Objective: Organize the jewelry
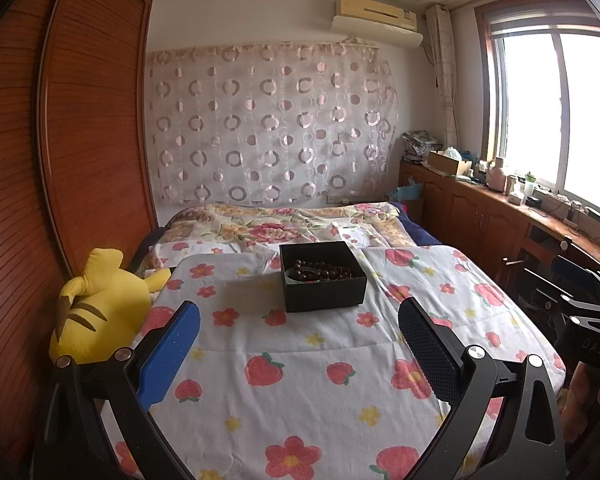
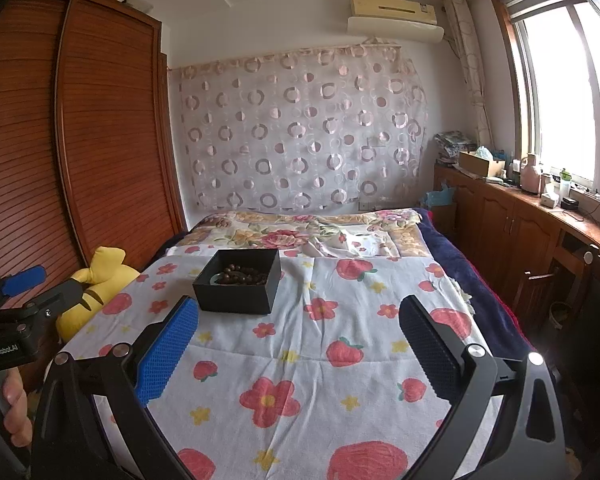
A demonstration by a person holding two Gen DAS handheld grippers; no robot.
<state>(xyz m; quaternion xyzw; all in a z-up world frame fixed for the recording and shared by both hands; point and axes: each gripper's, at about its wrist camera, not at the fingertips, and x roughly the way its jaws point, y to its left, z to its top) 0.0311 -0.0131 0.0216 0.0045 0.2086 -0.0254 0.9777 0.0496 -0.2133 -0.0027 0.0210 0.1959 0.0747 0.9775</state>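
A black open box point(image 1: 323, 285) stands on the strawberry-print sheet point(image 1: 300, 360) of the bed. Dark red-brown beads point(image 1: 320, 270) lie inside it, with a pale ring-like piece partly under them. In the right wrist view the same box point(image 2: 238, 284) sits left of centre with the beads point(image 2: 242, 274) in it. My left gripper point(image 1: 300, 312) is open, nothing between its fingers, a short way in front of the box. My right gripper point(image 2: 298, 308) is open and empty too, with the box ahead and to its left.
A yellow plush toy point(image 1: 100, 308) lies at the bed's left edge beside a wooden wardrobe point(image 1: 80, 140). A folded floral quilt point(image 1: 284, 224) is behind the box. Wooden cabinets point(image 2: 520, 224) with clutter run along the right under the window. A hand point(image 2: 14, 408) holds the left gripper's handle.
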